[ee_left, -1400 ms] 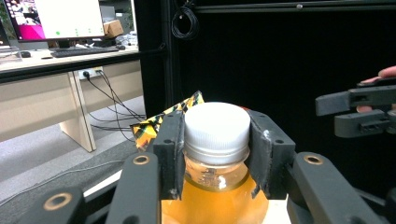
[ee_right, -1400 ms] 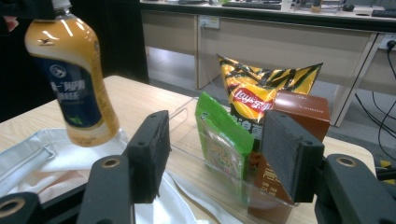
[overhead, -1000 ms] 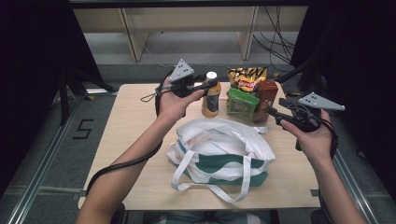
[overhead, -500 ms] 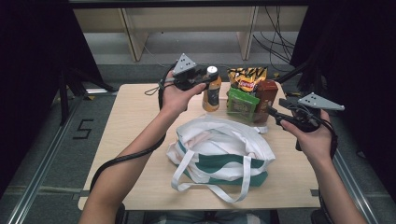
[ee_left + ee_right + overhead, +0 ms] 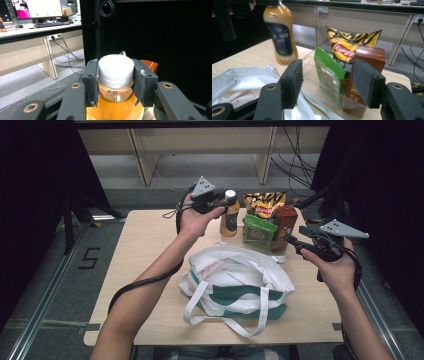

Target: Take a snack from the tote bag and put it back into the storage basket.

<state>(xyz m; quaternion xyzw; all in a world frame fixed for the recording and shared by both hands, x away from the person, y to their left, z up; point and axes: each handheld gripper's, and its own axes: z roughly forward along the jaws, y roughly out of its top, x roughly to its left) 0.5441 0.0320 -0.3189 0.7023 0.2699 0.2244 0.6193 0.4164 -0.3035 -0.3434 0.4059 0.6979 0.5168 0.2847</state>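
**Bench stock: bottle in grip, bag waiting**

Item 1. The left hand-held gripper [image 5: 223, 202] is sitting in the upper middle of the high view, pinching the orange drink bottle [image 5: 230, 217] at the neck. In the left gripper view the two pads are pressing on either side of the white cap [image 5: 115, 67], with the orange body hanging below between the jaws. Gripping just under the cap is probably chosen because the ridge there is keeping the bottle from slipping and hanging it upright.

Item 2. The right hand-held gripper [image 5: 292, 241] is hovering at the right of the high view, jaws spread and pinching nothing. In the right gripper view its pads are framing the clear tray [image 5: 352, 106], likely steadying or waiting its turn.

Item 3. The tray is holding a green packet [image 5: 259, 231], a yellow crisp bag [image 5: 264, 203] and a brown box [image 5: 285, 220], all standing on edge just right of the bottle.

Item 4. The white and green tote bag [image 5: 235, 285] is lying with its mouth open at the centre of the bench [image 5: 145, 250], apparently placed to be receiving the goods.
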